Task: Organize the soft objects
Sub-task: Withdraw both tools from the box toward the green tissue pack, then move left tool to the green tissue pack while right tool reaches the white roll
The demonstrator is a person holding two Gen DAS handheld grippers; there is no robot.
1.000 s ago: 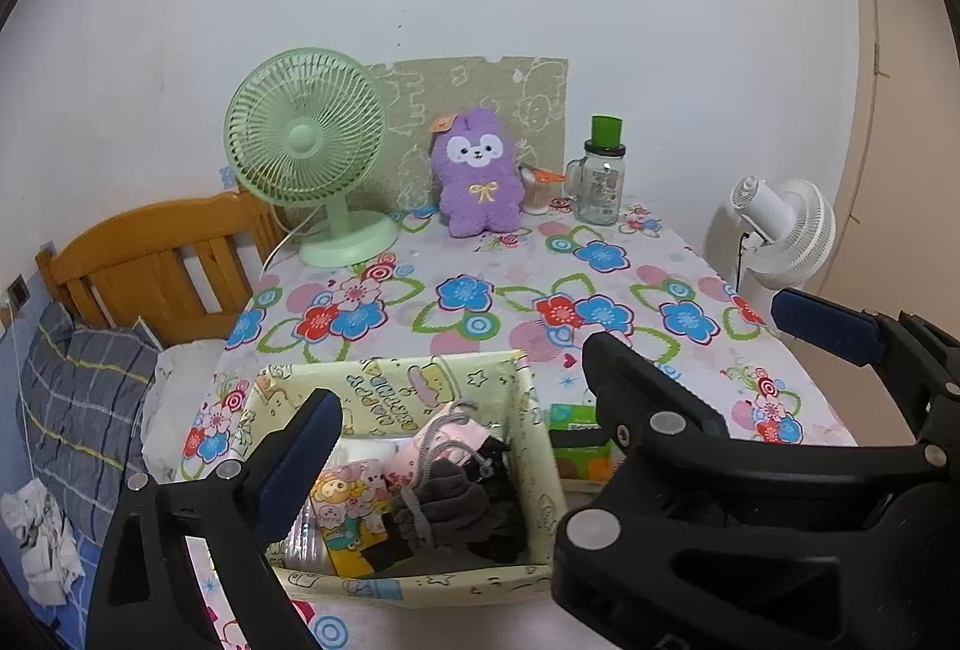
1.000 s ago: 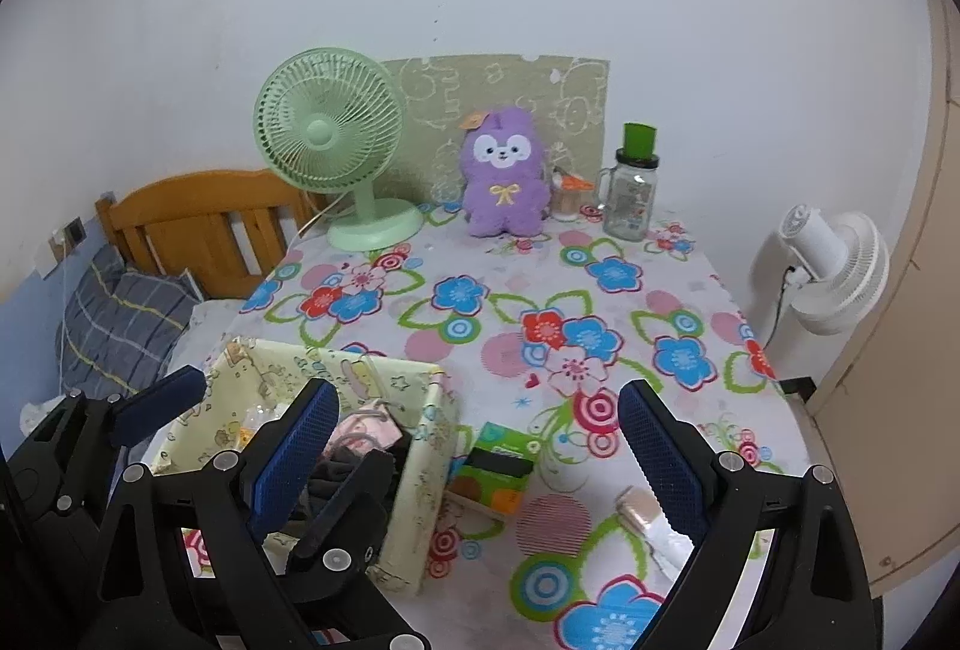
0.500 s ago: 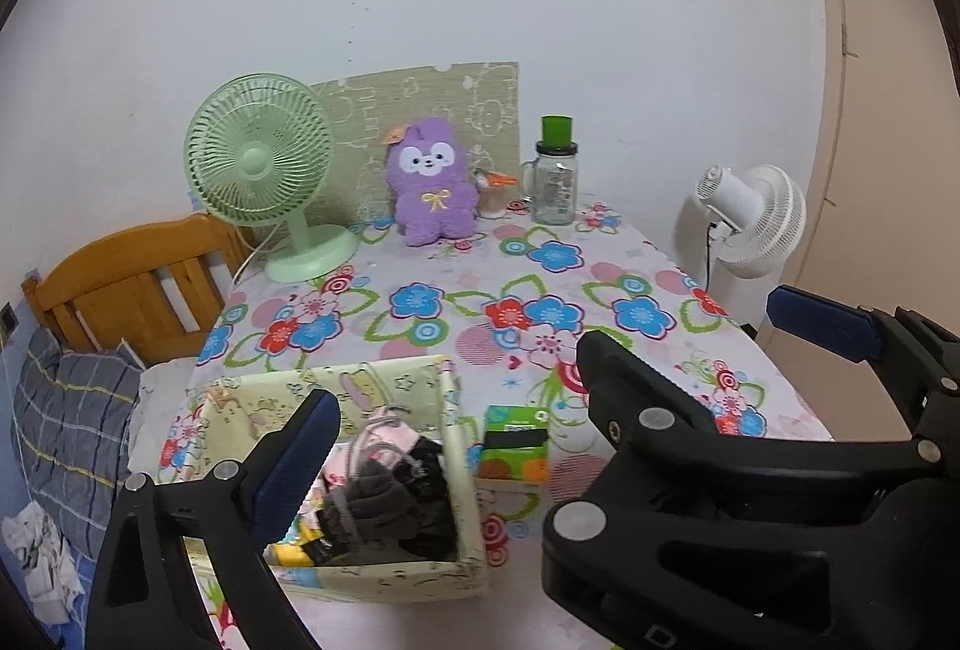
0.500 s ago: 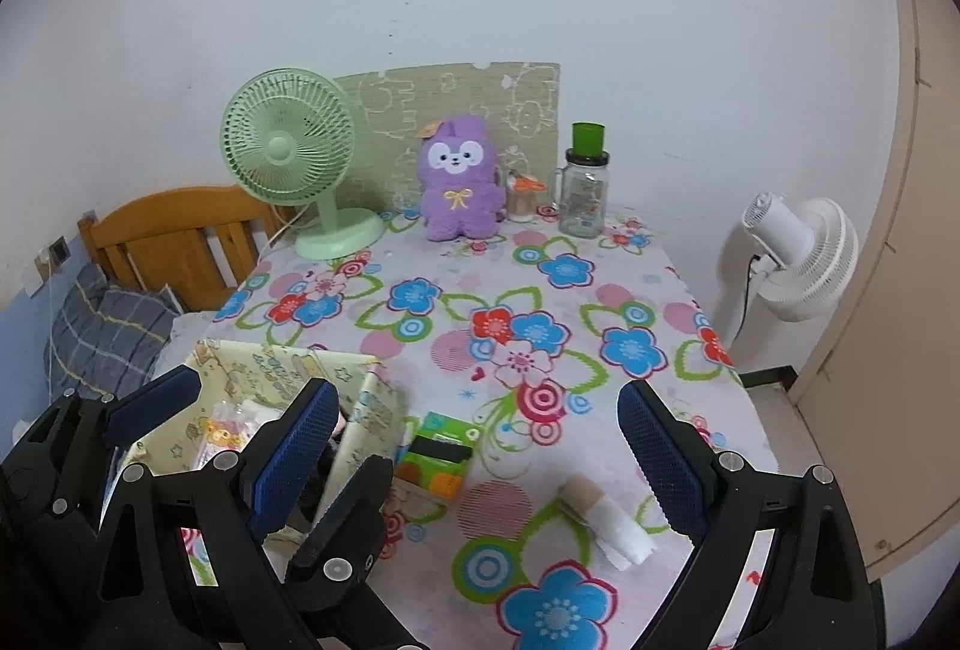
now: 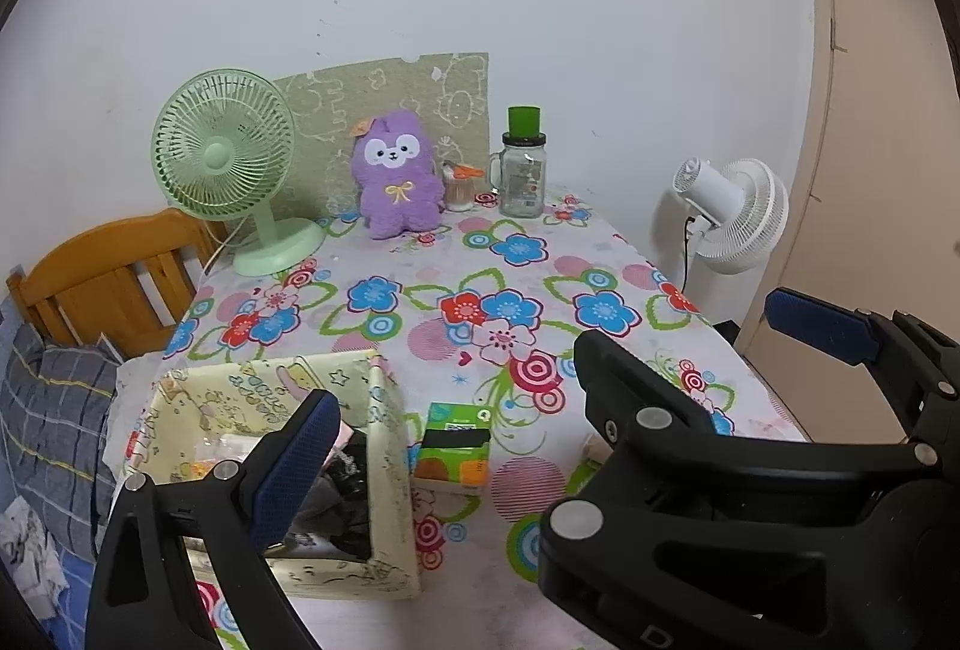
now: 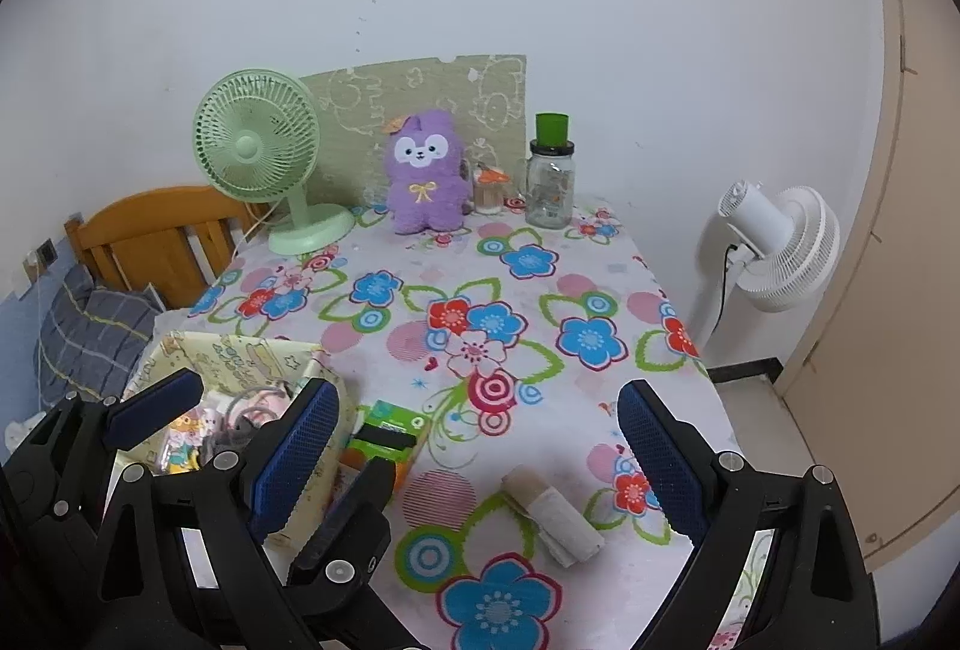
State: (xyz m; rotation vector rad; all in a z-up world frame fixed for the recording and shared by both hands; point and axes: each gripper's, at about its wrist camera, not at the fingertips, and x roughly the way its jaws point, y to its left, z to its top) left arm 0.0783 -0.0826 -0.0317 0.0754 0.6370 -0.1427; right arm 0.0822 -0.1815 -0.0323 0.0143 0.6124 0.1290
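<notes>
A cream patterned fabric box (image 5: 390, 476) stands at the table's near left, holding dark socks (image 5: 336, 494) and other small soft items. A purple plush toy (image 6: 426, 182) sits upright at the back against the wall. A rolled beige and white cloth (image 6: 552, 515) lies on the tablecloth between the fingers of my right gripper (image 6: 477, 461), which hovers open and empty above it. My left gripper (image 5: 480, 464) is open and empty beside the box. Its right finger is hidden behind the right gripper (image 5: 678, 326).
A green and orange packet (image 6: 390, 428) lies just right of the box. A green desk fan (image 5: 225, 164), a small cup and a green-lidded jar (image 5: 522, 170) line the back. A white floor fan (image 6: 774, 242) stands right of the table. A wooden headboard (image 5: 102, 278) is on the left.
Both views have drawn back and shifted right. The box slid toward the lower left of each view. The rolled cloth now lies more centrally between the right fingers. Both grippers stayed open.
</notes>
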